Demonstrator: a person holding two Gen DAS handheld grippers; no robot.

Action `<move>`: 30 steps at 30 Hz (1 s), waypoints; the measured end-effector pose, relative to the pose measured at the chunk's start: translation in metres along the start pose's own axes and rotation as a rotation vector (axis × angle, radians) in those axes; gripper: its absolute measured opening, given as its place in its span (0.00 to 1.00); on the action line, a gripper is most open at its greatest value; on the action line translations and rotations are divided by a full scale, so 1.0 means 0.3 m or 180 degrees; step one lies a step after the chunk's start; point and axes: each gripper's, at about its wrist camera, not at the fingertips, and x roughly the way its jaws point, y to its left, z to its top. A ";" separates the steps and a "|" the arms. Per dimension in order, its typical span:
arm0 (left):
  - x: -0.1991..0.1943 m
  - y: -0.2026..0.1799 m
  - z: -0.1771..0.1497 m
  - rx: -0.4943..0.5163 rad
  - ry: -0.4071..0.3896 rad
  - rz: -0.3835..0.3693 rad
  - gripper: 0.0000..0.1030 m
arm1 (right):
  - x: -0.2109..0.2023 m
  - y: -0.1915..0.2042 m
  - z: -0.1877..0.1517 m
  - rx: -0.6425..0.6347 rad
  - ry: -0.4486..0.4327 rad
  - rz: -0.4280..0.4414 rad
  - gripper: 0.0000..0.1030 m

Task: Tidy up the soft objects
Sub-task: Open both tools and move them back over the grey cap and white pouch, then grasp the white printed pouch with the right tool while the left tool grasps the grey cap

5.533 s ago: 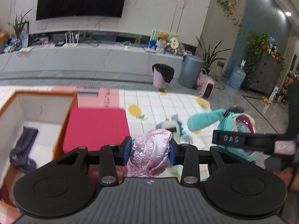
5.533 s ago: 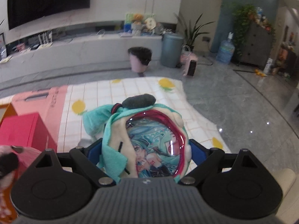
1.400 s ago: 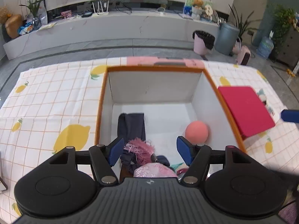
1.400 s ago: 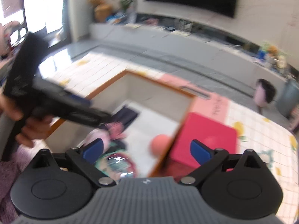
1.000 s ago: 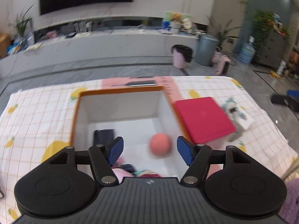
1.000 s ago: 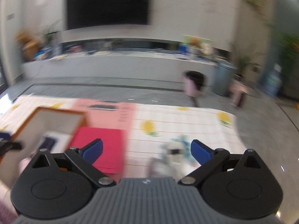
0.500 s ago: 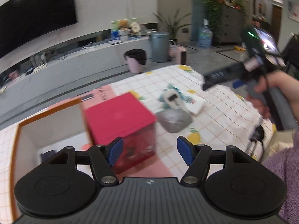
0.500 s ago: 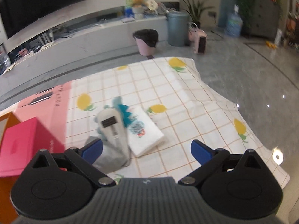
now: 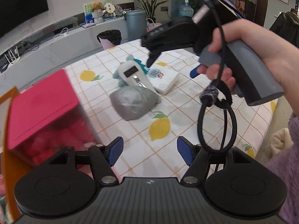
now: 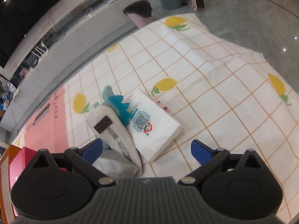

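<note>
- At the far left, the orange-rimmed storage box [image 9: 7, 130] is being glimpsed only by its edge; judging by the task, it is where the soft things are being gathered, with the red lid [image 9: 41, 108] resting at its near corner.
- The left claw [image 9: 149, 150] is being held with its blue pads wide apart and nothing between them, over bare cloth just short of the heap.
- The step in hand is being read as the reach for the next soft items: the grey pouch [image 9: 133, 104], the white zip case [image 10: 114, 136] lying across it, the teal plush [image 10: 115, 102] tucked behind, and the white tissue pack [image 10: 155, 127] touching the case on its right.
- The right claw [image 10: 146, 149] is likewise being held agape and empty, with the case's lower end and the pack's near corner lying between its pads; in the left wrist view the person's hand [image 9: 248, 56] is being seen gripping its handle.
- A lowering and closing on one item, not the overlapped pair, is being called for next.
- The worktop is being covered by a lemon-print checked cloth [image 10: 214, 93].
- Beyond, a grey polished floor, a long pale media bench, a dark screen, a pink bin and potted plants are being shown.
</note>
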 end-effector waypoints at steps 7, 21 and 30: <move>0.104 -0.043 0.017 -0.0064 0.0008 -0.0018 0.75 | 0.054 0.004 0.033 -0.0366 -0.0070 -0.0340 0.94; 0.186 -0.104 -0.019 0.0139 -0.0084 -0.0027 0.75 | 0.122 0.074 -0.006 -0.1789 -0.0009 -0.0838 0.88; 0.187 -0.117 -0.030 0.0028 0.0000 -0.0185 0.75 | 0.149 0.138 -0.042 -0.2168 0.0120 -0.0613 0.88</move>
